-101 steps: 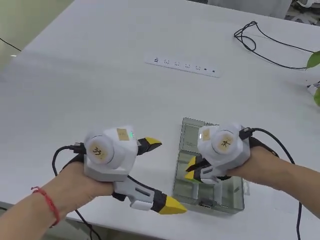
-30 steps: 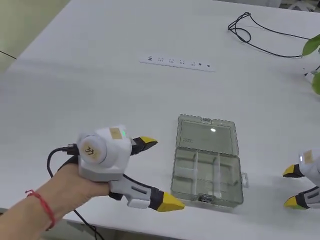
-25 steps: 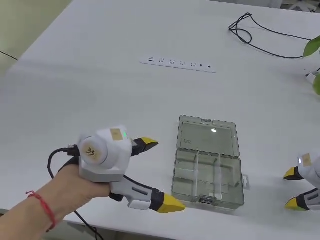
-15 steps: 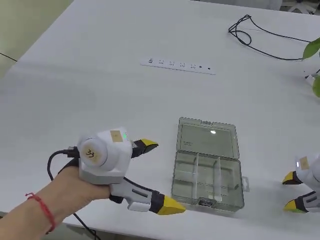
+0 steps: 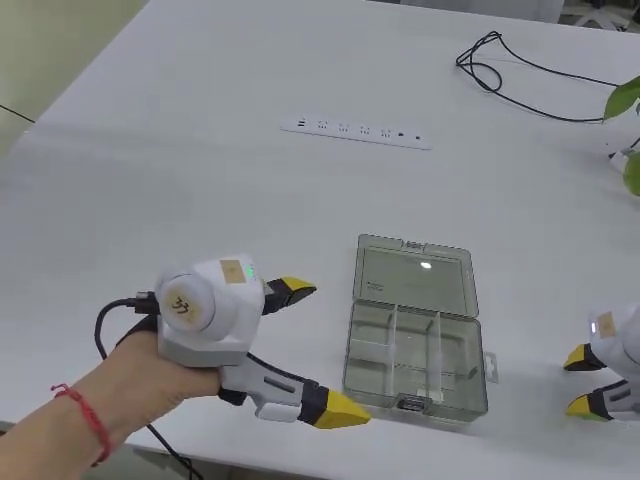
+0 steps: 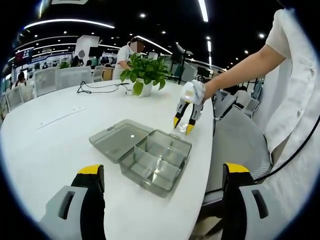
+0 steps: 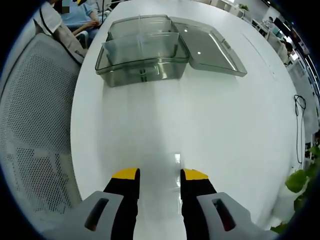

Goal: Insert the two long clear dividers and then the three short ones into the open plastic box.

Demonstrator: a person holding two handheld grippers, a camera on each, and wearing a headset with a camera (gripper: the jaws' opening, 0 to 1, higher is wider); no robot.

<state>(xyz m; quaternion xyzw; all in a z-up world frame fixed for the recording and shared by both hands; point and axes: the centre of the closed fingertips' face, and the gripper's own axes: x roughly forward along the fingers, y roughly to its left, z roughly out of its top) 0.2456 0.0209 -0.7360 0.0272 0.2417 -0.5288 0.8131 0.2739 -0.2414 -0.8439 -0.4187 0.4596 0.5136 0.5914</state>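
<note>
The clear plastic box (image 5: 415,350) lies open near the table's front edge, its lid (image 5: 415,270) flat behind it. Clear dividers (image 5: 393,338) stand inside it and split it into compartments. My left gripper (image 5: 320,350) is just left of the box, jaws wide open and holding nothing. Its own view looks over the box (image 6: 150,155) toward the right gripper (image 6: 182,125). My right gripper (image 5: 582,382) hovers at the far right, apart from the box and open, with nothing between its fingers. The right gripper view has the box (image 7: 140,55) well ahead of the right gripper (image 7: 160,175).
A white power strip (image 5: 355,132) lies mid-table and a black cable (image 5: 510,75) coils at the back right. A potted plant (image 6: 142,75) stands on the far side. The table's edge runs just past the box, with a mesh chair (image 7: 35,125) beyond it.
The right gripper has left the box, where it was 3.4 s ago, and moved to the far right. The left gripper has hardly moved. The box stays put.
</note>
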